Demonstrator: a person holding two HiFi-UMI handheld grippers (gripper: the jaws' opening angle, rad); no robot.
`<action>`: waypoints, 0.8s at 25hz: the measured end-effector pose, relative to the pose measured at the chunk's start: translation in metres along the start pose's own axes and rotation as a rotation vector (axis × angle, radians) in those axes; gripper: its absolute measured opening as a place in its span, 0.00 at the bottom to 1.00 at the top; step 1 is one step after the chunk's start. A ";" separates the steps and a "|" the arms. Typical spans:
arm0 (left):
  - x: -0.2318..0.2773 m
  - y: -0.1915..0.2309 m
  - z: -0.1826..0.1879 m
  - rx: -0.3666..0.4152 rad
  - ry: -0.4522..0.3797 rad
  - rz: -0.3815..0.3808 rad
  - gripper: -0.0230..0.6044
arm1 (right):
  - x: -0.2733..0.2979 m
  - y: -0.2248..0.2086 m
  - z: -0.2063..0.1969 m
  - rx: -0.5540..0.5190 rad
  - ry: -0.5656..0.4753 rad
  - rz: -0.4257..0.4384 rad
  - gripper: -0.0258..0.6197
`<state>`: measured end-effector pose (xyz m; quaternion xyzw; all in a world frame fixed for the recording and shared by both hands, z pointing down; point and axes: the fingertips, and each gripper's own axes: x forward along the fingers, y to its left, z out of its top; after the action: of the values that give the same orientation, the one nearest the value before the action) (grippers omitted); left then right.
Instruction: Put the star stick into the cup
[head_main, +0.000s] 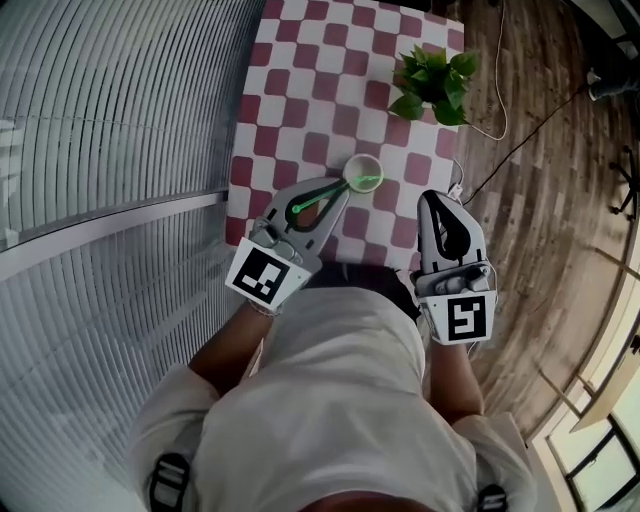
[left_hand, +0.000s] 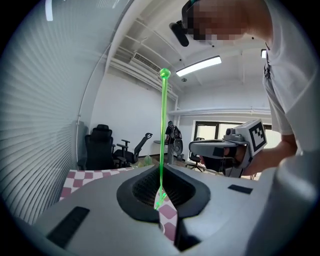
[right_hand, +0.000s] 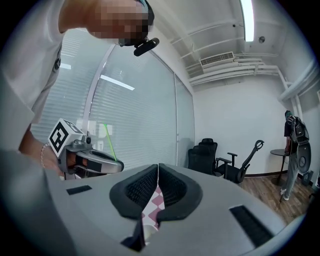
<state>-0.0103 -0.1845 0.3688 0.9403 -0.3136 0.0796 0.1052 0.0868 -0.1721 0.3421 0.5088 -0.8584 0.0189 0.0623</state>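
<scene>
A thin green star stick (head_main: 312, 203) is pinched between the jaws of my left gripper (head_main: 338, 192), which is shut on it. The stick slants from the gripper body toward the pale cup (head_main: 362, 172), and a green end shows at the cup's mouth. In the left gripper view the stick (left_hand: 162, 130) rises straight up from the closed pads of the left gripper (left_hand: 161, 195) to a small ball end. My right gripper (head_main: 437, 203) hovers to the right of the cup, shut with nothing in it; its pads meet in the right gripper view (right_hand: 157, 172).
The table (head_main: 300, 90) wears a red and white checked cloth, with a potted green plant (head_main: 432, 82) at its far right. Slatted blinds (head_main: 110, 150) run along the left. A cable lies on the wooden floor (head_main: 540, 150) to the right.
</scene>
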 end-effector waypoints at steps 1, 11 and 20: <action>0.002 0.003 -0.007 -0.011 0.007 -0.003 0.10 | 0.003 0.001 -0.006 -0.003 0.005 0.002 0.09; 0.023 0.026 -0.080 -0.091 0.073 -0.004 0.10 | 0.031 0.007 -0.057 0.052 0.026 -0.020 0.09; 0.035 0.040 -0.123 -0.126 0.069 0.016 0.10 | 0.037 0.008 -0.106 0.085 0.070 -0.035 0.09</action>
<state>-0.0173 -0.2047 0.5013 0.9260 -0.3217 0.0928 0.1745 0.0712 -0.1902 0.4520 0.5248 -0.8452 0.0721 0.0711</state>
